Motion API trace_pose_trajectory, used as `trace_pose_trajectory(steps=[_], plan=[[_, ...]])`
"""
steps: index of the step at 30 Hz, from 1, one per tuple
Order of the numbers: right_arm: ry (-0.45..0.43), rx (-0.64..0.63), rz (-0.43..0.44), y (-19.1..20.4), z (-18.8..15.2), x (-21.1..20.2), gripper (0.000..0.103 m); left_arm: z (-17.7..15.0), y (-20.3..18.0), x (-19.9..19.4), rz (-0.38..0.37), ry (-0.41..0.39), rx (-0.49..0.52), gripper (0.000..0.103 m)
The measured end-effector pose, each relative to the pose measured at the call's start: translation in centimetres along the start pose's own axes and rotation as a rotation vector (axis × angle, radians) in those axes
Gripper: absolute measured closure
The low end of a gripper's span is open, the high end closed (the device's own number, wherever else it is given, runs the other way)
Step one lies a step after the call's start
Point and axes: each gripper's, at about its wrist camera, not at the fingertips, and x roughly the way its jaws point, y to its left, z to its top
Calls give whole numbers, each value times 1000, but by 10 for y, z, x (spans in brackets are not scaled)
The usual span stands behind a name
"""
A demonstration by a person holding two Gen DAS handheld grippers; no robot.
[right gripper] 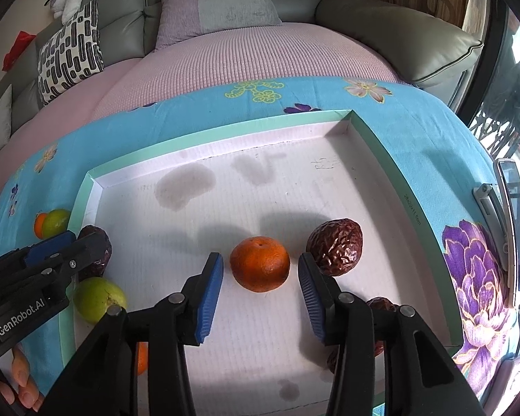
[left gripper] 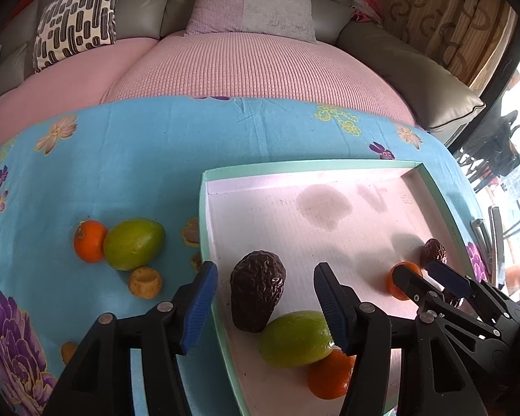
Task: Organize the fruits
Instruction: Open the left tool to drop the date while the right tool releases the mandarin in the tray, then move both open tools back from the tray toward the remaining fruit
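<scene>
A shallow tray with a mint rim (left gripper: 204, 208) (right gripper: 381, 159) lies on the blue flowered cloth. My left gripper (left gripper: 265, 306) stands open around a dark wrinkled fruit (left gripper: 258, 294) at the tray's left edge, with gaps on both sides. A green fruit (left gripper: 294, 338) and an orange (left gripper: 329, 374) lie just behind it. My right gripper (right gripper: 260, 272) is open around another orange (right gripper: 260, 263) in mid-tray, its pads clear of the peel. A second dark wrinkled fruit (right gripper: 336, 246) sits to the right of that orange. A third one (right gripper: 381, 306) is partly hidden by the right finger.
Left of the tray, on the cloth, lie an orange (left gripper: 88, 241), a green fruit (left gripper: 133, 242) and a small yellow-brown fruit (left gripper: 145, 282). A pink-covered sofa (left gripper: 260, 66) with cushions stands behind. A metal-edged device (right gripper: 509, 208) lies at the cloth's right edge.
</scene>
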Motion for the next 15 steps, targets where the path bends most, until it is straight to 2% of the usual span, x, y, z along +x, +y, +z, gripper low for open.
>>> trace_pose_trajectory(steps=[3, 5, 9, 13, 15], plan=[[-6, -1, -1, 0, 1, -2, 50, 4, 4, -10, 3, -18, -16, 38], [-11, -3, -3, 1, 1, -4, 50, 5, 8, -15, 21, -29, -32, 33], [-26, -5, 1, 2, 1, -8, 50, 6, 23, -20, 62, -40, -74, 31], [-57, -7, 5, 4, 3, -15, 50, 4, 39, -22, 134, -51, -117, 19], [-79, -6, 6, 4, 5, -19, 50, 2, 46, -19, 156, -41, -133, 18]])
